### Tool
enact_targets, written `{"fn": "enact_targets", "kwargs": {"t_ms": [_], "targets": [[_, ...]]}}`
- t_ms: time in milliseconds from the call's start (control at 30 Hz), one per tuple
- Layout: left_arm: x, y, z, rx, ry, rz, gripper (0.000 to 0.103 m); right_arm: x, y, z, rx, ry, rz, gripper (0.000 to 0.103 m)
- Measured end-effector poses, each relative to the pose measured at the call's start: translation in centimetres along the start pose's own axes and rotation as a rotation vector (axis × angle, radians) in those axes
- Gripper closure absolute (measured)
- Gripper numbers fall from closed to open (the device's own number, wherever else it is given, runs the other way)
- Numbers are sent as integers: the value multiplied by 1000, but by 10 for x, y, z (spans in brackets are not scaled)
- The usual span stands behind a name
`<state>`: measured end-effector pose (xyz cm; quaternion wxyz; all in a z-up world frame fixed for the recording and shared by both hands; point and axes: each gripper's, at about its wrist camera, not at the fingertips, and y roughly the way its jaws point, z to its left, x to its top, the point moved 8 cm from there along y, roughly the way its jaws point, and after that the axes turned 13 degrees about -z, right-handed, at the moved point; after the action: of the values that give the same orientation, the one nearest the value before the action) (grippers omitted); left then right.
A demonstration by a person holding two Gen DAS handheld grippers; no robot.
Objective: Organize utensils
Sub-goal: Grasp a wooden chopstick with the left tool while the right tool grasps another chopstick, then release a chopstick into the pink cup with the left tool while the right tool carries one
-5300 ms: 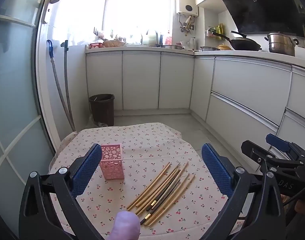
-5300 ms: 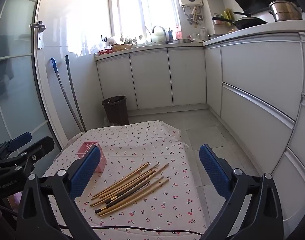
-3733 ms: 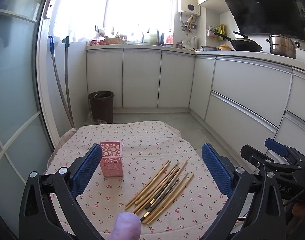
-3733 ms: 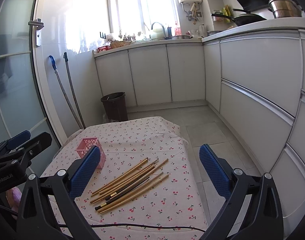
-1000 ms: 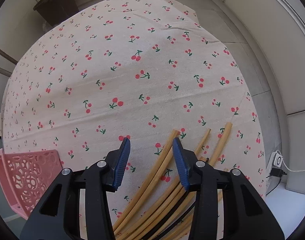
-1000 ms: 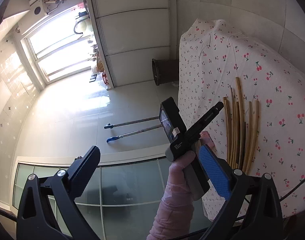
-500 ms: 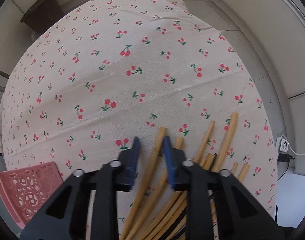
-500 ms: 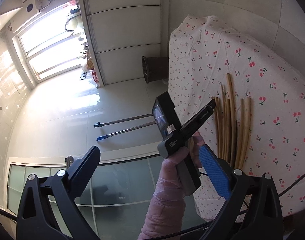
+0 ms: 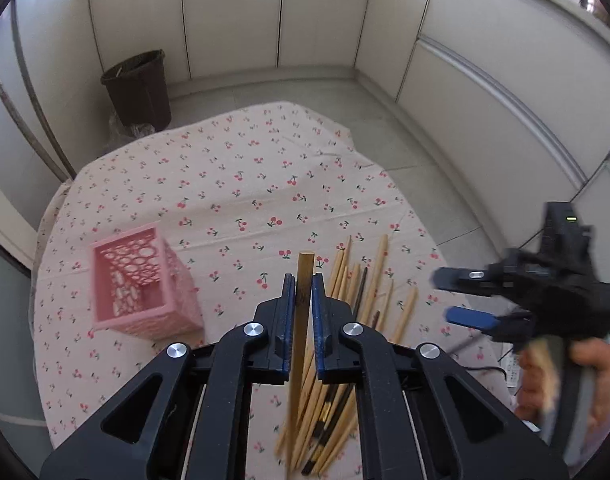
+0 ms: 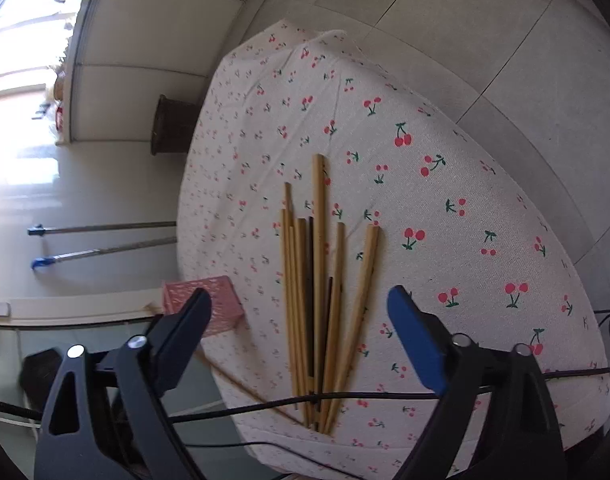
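Gripping a single bamboo chopstick point(image 9: 305, 280), your left gripper point(image 9: 303, 298) has its blue pads pressed against the stick's sides, jaws clamped tight on it, and the stick's squared end pokes out just past the fingertips. Taking the pink holder point(image 9: 139, 280) as the landmark: the perforated square basket stands on the cherry-print tablecloth point(image 9: 233, 184), and in the left wrist view the held chopstick sits to its right, close by but apart from it, raised off the cloth. The pile of chopsticks point(image 9: 361, 292) lies further right of the holder, fanned out flat on the cloth, mostly pale bamboo with a couple of dark ones mixed in. Your right gripper point(image 10: 299, 326) hangs over that same pile point(image 10: 317, 288); its jaws are wide apart and closing, with the near ends of several sticks lying between the fingers in view but no pad touching any of them. From the right wrist camera the holder point(image 10: 221, 292) shows partly behind the left-hand finger, beside the pile at the table's edge. In the left wrist view your right hand point(image 9: 561, 376) and its tool appear blurred, well to the right of the holder, beyond the pile. A brown waste bin point(image 9: 139, 88) stands on the floor beyond the table, on the holder's far side.
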<state>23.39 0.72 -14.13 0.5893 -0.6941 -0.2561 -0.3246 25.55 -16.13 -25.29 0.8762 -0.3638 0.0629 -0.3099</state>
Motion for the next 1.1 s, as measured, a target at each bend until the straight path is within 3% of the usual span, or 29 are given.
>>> {"fn": "enact_targets", "kwargs": {"t_ms": [33,200,333,500,667,733,867,967,1100], "targets": [[0,-19,4,-10,-6,-32,96,-4,7,-1,-23,-28,7,44],[6,-106,17,-19,-47,-197,97,-15,26,-3,-128,-100,-19,63],[11,-150,30,-15,-57,-292,97,-16,35,-11,-232,-127,-57,76],[19,-176,37,-44,-85,-378,97,-21,39,-22,-311,-111,-80,80],[22,-187,44,-58,-116,-415,97,-16,41,-19,-385,-207,-137,83],[24,-198,44,-66,-132,-458,97,-13,45,-16,-413,-253,-156,91],[29,-214,48,-70,-171,-534,97,-12,48,-12,-419,-294,-192,92],[30,-215,52,-67,-188,-539,97,-16,48,-5,-363,-316,-198,93],[31,-219,49,-56,-185,-557,97,-22,15,32,-272,-469,-303,93]]}}
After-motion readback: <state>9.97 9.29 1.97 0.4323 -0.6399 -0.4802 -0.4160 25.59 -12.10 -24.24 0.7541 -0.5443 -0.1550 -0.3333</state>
